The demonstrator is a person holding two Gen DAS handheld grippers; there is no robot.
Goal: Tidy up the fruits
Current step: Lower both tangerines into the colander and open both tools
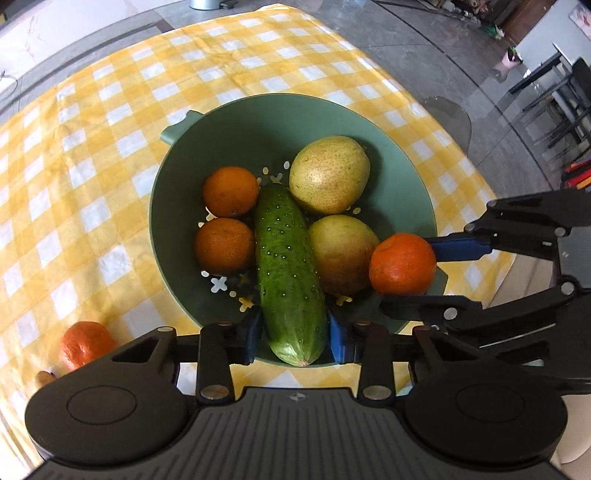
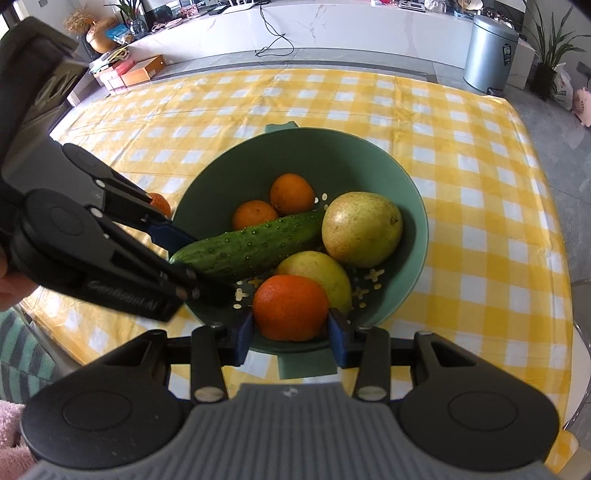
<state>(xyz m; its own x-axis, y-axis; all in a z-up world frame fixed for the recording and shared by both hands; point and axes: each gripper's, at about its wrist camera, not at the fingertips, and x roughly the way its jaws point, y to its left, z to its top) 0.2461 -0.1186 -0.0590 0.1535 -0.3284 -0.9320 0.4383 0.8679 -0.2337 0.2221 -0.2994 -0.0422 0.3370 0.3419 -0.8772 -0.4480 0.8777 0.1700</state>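
A yellow-and-white checked cloth (image 2: 461, 155) covered the table, with grey floor, a white counter (image 2: 332, 18) and a steel bin (image 2: 489, 51) beyond. The green colander (image 1: 229, 122) held a cucumber (image 1: 290, 273), pears and oranges. The left gripper (image 1: 291, 334) pinched the cucumber's end — the right gripper (image 2: 291, 330) pinched an orange (image 2: 291, 307) over the rim.

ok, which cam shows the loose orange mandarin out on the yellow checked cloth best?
Left wrist view: the loose orange mandarin lies on the yellow checked cloth, outside the green colander bowl, mostly unobstructed. In the right wrist view only a sliver shows behind the left gripper.
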